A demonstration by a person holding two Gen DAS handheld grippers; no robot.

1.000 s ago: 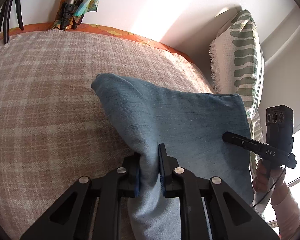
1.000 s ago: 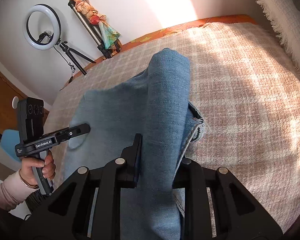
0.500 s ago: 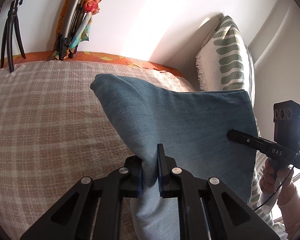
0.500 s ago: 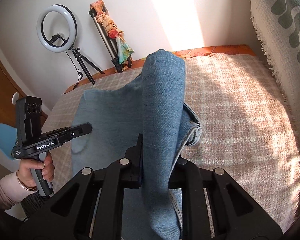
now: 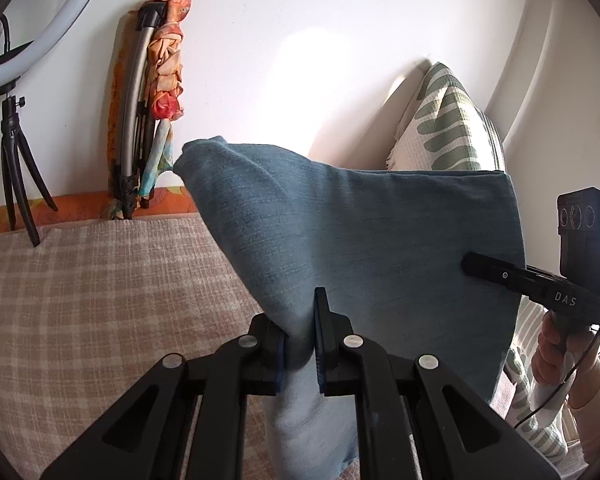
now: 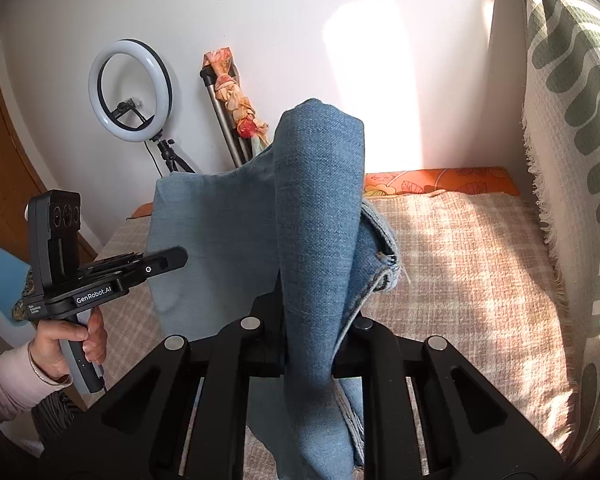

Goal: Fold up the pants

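The blue denim pants (image 5: 364, 240) hang lifted between both grippers above a bed with a plaid beige cover (image 5: 92, 300). My left gripper (image 5: 300, 340) is shut on a bunched fold of the pants. It also shows in the right wrist view (image 6: 168, 262), held by a hand at the left edge of the cloth. My right gripper (image 6: 312, 320) is shut on the pants (image 6: 312, 208), which drape over it and hide its fingertips. It shows in the left wrist view (image 5: 476, 266) at the right edge of the cloth.
A green-patterned white cushion (image 6: 568, 128) stands at the right of the bed. A ring light on a tripod (image 6: 130, 88) and a folded stand wrapped in orange cloth (image 6: 236, 108) stand by the white wall behind the bed. An orange sheet edge (image 6: 440, 180) shows along the wall.
Both grippers have risen with the pants, lifting the cloth off the bed cover. More wall, ring light and tripod have come into view.
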